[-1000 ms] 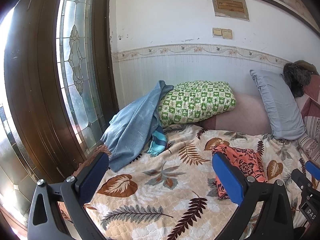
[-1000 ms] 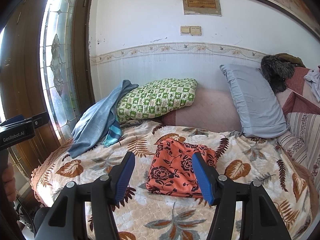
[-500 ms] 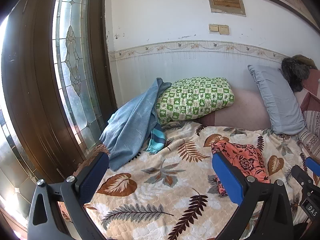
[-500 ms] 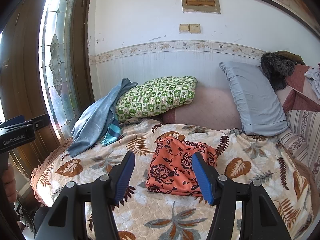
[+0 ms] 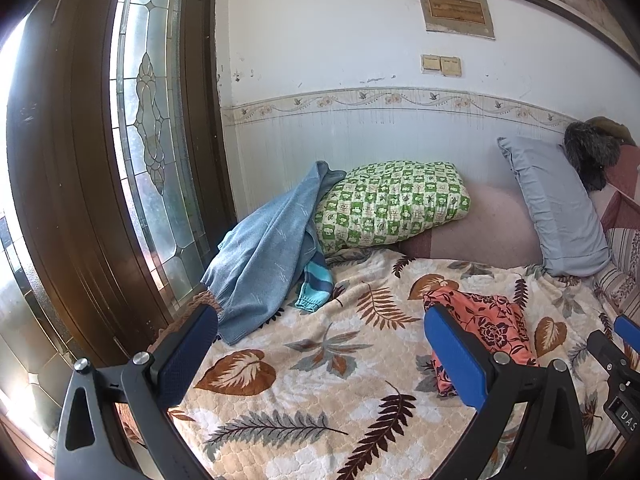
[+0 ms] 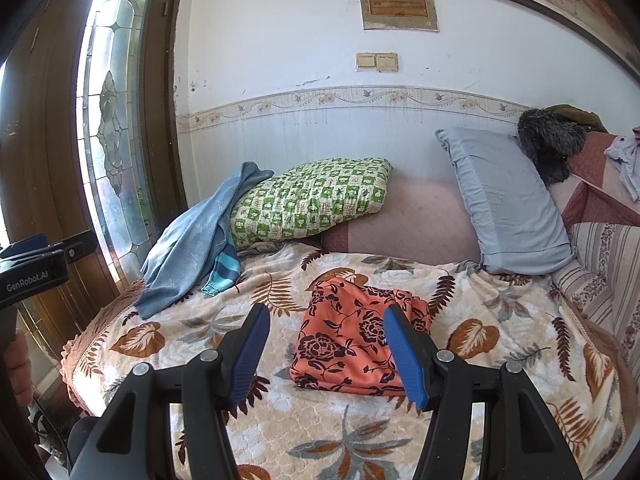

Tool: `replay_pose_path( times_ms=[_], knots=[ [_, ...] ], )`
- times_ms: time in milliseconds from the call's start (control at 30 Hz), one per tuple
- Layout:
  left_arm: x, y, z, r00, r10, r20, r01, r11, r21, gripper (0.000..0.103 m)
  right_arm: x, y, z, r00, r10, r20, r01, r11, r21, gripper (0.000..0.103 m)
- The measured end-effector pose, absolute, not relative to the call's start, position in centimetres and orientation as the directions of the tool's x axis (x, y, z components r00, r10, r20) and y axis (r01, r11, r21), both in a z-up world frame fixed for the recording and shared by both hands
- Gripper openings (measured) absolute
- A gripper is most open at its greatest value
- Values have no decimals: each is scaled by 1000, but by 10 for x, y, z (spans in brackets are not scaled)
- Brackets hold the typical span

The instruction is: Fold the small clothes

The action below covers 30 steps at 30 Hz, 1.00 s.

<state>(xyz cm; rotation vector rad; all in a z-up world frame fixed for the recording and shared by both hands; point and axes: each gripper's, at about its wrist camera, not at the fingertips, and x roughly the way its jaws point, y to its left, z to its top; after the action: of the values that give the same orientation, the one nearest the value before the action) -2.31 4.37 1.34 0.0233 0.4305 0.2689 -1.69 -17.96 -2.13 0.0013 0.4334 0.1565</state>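
A folded orange garment with dark flowers (image 6: 352,344) lies on the leaf-patterned bedspread (image 6: 500,344); it also shows in the left wrist view (image 5: 484,324). My right gripper (image 6: 326,340) is open and empty, held above the bed's front, with the garment beyond its fingertips. My left gripper (image 5: 320,340) is open and empty, above the bedspread (image 5: 304,380) to the left of the garment. A blue garment (image 5: 264,256) with a teal striped cuff (image 5: 314,288) is draped against the green pillow at the back left.
A green checked pillow (image 6: 312,200) and a grey-blue pillow (image 6: 504,204) lean on the wall. A furry dark item (image 6: 552,140) sits at the back right. A wooden door with leaded glass (image 5: 152,120) stands left of the bed.
Both grippers have drawn back and tilted up slightly, so the bed sits a little lower in both views. The orange garment has not moved. Both grippers stay open.
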Motion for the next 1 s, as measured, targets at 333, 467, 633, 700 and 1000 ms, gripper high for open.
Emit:
replay_pose_path(
  times_ms=[333, 467, 633, 700, 1000],
  knots=[
    [-32, 49, 20, 881, 261, -395, -258, 964, 62, 103, -28, -176, -12, 906, 146, -398, -148, 989, 27, 63],
    [-38, 50, 25, 885, 260, -386, -259, 964, 56, 103, -34, -174, -8, 910, 145, -388, -148, 989, 22, 63],
    [-48, 51, 32, 893, 260, -368, -262, 964, 45, 103, -44, -173, 1, 919, 141, -369, -147, 989, 13, 63],
    [-52, 51, 35, 896, 256, -362, -259, 965, 43, 103, -48, -174, 4, 922, 140, -360, -145, 989, 11, 63],
    [-73, 53, 48, 911, 255, -324, -258, 965, 34, 103, -67, -172, 18, 936, 139, -324, -146, 989, 3, 63]
  ],
)
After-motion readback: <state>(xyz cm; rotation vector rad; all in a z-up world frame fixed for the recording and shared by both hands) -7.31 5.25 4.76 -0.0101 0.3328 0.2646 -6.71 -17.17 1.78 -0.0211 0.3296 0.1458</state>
